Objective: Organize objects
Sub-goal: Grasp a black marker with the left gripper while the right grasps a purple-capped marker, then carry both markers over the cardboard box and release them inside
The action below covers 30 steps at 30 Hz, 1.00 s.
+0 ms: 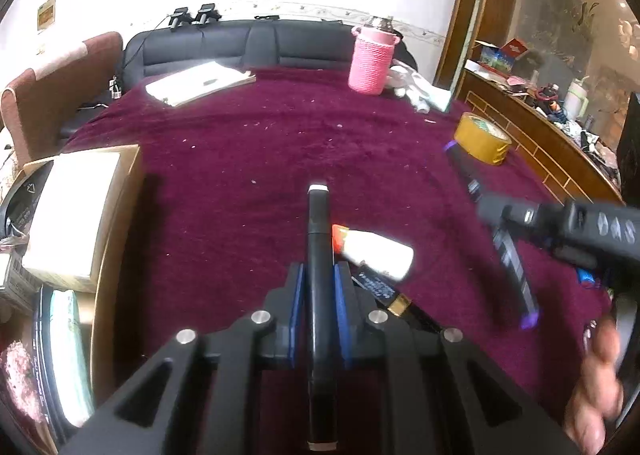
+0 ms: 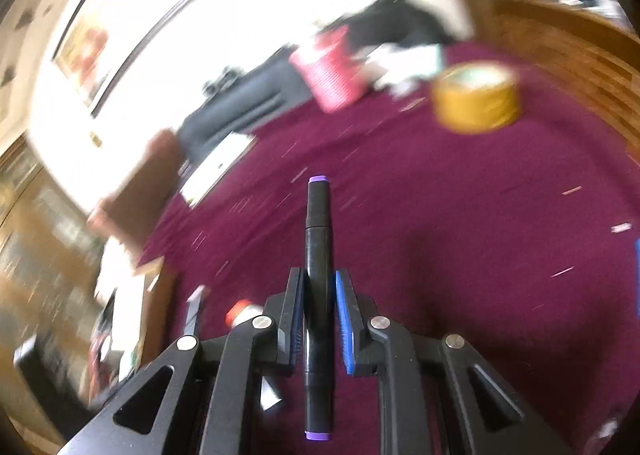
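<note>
Both markers are picked up but neither is put away. At lower centre of the left wrist view, the left hand-held gripper [image 1: 319, 291] pinches a white-capped marker [image 1: 318, 239]; the right hand-held gripper [image 2: 320, 295] likewise pinches a purple-capped marker [image 2: 318, 239]. A white bottle [image 1: 376, 253] and a dark gold-banded tube [image 1: 384, 291] lie loose on the maroon bench [image 1: 280, 143], so I judge the sorting well short of finished.
</note>
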Each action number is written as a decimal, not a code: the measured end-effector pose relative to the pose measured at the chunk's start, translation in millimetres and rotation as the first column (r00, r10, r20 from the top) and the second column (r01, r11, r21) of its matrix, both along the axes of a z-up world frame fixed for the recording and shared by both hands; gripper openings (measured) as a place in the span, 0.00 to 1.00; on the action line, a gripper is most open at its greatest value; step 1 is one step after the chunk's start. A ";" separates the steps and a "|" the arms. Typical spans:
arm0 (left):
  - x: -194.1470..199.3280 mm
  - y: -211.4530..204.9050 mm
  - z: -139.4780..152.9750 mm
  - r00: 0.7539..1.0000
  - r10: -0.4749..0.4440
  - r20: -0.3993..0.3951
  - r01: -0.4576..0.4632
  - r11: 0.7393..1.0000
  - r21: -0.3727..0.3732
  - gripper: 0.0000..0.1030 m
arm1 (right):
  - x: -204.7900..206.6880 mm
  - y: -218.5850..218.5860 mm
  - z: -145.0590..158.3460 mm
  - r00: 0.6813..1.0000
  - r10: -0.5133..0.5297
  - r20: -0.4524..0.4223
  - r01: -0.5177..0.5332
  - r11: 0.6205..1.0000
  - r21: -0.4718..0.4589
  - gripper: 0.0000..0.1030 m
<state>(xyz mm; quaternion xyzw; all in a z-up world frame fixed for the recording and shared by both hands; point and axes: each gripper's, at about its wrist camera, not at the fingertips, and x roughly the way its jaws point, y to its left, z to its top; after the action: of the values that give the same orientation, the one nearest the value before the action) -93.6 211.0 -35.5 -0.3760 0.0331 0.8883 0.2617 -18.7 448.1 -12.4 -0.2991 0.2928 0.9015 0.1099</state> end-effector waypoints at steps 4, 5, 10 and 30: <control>7.9 2.0 5.3 1.000 -0.030 -0.009 0.030 0.999 0.020 0.14 | 15.5 32.5 -6.5 0.994 -0.108 0.018 0.109 0.991 -0.077 0.16; 9.8 2.8 6.5 0.999 -0.039 -0.009 0.039 0.999 0.026 0.14 | 20.4 38.0 -5.6 0.991 -0.136 0.020 0.137 0.987 -0.085 0.16; 19.9 7.9 11.2 0.996 -0.091 -0.002 0.091 0.994 0.057 0.14 | 51.3 57.9 13.0 0.971 -0.238 0.006 0.238 0.969 -0.069 0.16; 47.6 -63.4 61.8 0.996 -0.060 -0.063 0.071 0.980 0.188 0.14 | 37.4 -73.7 27.8 0.987 0.158 0.039 -0.157 0.987 -0.042 0.17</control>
<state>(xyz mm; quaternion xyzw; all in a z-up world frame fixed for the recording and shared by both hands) -46.0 147.7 26.3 -0.3223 -0.0321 0.8887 0.3245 18.7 374.3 15.3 -0.3423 0.2832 0.8950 0.0387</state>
